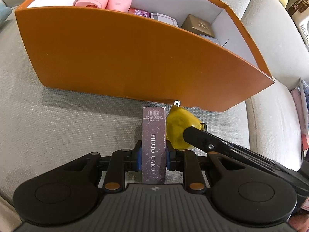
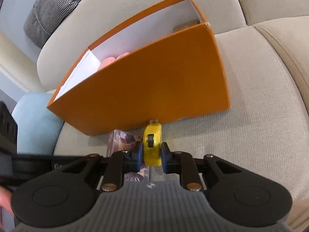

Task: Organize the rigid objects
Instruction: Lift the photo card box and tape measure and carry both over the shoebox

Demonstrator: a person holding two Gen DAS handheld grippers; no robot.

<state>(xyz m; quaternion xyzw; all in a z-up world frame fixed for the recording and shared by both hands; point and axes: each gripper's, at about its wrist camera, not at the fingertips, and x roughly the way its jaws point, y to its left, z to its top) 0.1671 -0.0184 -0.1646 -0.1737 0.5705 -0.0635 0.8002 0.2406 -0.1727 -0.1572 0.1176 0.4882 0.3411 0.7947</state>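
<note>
My left gripper [image 1: 154, 157] is shut on a purple "PHOTO CARD" box [image 1: 154, 139], held just in front of the orange box [image 1: 125, 58] on the sofa seat. My right gripper [image 2: 152, 154] is shut on a yellow tape measure [image 2: 152, 147], right beside the card box; the tape measure also shows in the left wrist view [image 1: 177, 129]. The orange box [image 2: 154, 81] holds two pink cases [image 1: 104, 0], a patterned purple box [image 1: 142, 13], a plaid box [image 1: 164, 19] and a gold box [image 1: 199, 26]. The card box also shows in the right wrist view [image 2: 123, 139].
The beige sofa seat [image 1: 58, 125] lies under everything, with its backrest [image 2: 135, 3] behind the box. A light blue cushion [image 2: 36, 119] and a houndstooth cushion [image 2: 52, 9] sit at the left. Assorted packages [image 1: 301, 19] lie at the far right.
</note>
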